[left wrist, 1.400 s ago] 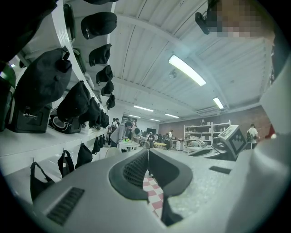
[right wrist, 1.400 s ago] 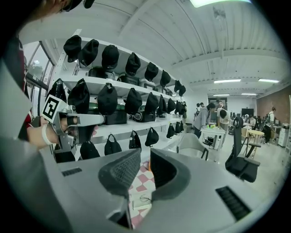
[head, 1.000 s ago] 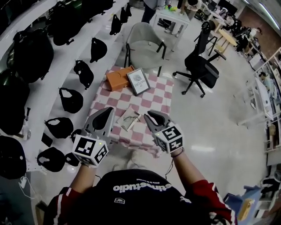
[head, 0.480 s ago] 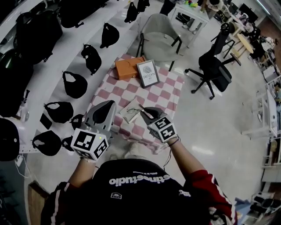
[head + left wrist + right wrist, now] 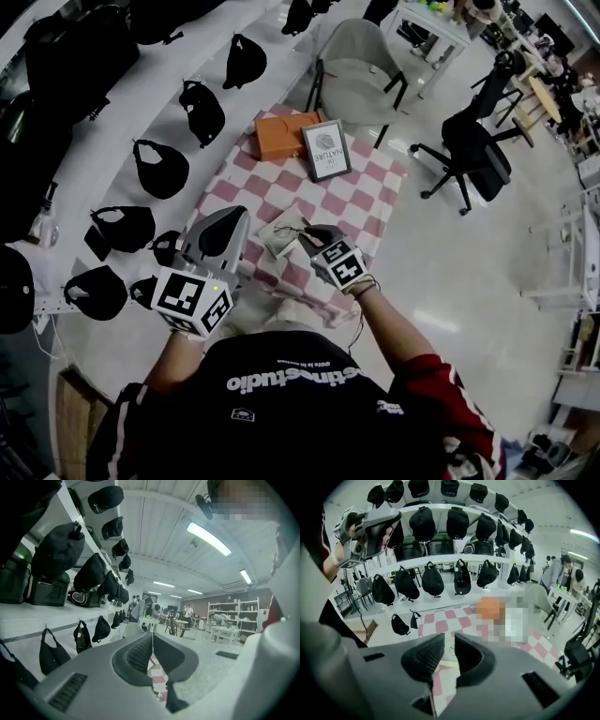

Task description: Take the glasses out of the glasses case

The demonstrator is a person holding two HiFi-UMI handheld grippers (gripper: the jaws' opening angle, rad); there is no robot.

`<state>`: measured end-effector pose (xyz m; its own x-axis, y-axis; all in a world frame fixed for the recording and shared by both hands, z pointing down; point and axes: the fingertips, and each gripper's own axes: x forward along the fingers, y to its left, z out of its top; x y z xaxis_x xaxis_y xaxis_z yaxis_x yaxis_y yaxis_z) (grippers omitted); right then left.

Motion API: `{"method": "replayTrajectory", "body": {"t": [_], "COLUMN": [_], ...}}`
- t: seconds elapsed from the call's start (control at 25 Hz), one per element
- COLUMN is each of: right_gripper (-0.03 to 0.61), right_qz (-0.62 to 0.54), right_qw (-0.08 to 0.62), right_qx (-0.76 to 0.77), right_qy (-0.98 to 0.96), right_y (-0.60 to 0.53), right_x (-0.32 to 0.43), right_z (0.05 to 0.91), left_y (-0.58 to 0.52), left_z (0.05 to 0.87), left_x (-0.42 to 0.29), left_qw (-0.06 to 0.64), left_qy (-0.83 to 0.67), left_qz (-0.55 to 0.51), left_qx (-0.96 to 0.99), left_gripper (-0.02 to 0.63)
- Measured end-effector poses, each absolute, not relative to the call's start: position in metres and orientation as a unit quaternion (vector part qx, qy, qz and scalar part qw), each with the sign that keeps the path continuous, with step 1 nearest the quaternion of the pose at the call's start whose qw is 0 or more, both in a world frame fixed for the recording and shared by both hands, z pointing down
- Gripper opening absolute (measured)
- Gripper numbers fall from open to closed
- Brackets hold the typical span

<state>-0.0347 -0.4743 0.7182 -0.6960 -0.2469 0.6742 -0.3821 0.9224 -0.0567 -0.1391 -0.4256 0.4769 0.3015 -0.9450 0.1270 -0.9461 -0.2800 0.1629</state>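
**Head view.** The chequered worktop [image 5: 361, 202] carries an orange box [image 5: 279, 136] at its far left corner, with a framed picture [image 5: 326, 150] just beside it. The glasses [image 5: 294, 228] lie on a pale glasses case [image 5: 274, 246] near the near edge. The right gripper [image 5: 314, 236] is directly over them; whether it touches them cannot be told. The left gripper [image 5: 225, 230] is raised at the near left corner, apart from the case.

**Left gripper view.** Left gripper [image 5: 152, 639]: jaws together at the tips, nothing between them. Worktop check shows below.

**Right gripper view.** Right gripper [image 5: 450, 641]: jaws parted by a narrow gap, gripping nothing. A thin part of the glasses [image 5: 451, 650] is seen through the gap on the worktop [image 5: 440, 620]. The left gripper [image 5: 370, 524] appears upper left, in front of black bags [image 5: 432, 581] on white shelving.
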Motion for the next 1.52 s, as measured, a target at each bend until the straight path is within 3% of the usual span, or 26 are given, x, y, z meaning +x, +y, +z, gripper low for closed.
{"method": "replayTrajectory", "body": {"t": [0.72,1.52], "right_gripper": [0.067,0.081], "right_qz": [0.040,-0.038], "right_qw": [0.439,0.488], "right_qx": [0.168,0.108], "right_qy": [-0.882,-0.865], "right_y": [-0.489,-0.510], "right_x": [-0.044,-0.057], "right_z": [0.847,0.898], "left_y": [-0.419,-0.414], "left_z": [0.493,0.513], "left_x": [-0.134,-0.155], "left_qw": [0.109,0.119], "left_qy": [-0.584,-0.612], "left_qz": [0.008,0.008], "left_qx": [0.804,0.782], "left_gripper": [0.011,0.011]}}
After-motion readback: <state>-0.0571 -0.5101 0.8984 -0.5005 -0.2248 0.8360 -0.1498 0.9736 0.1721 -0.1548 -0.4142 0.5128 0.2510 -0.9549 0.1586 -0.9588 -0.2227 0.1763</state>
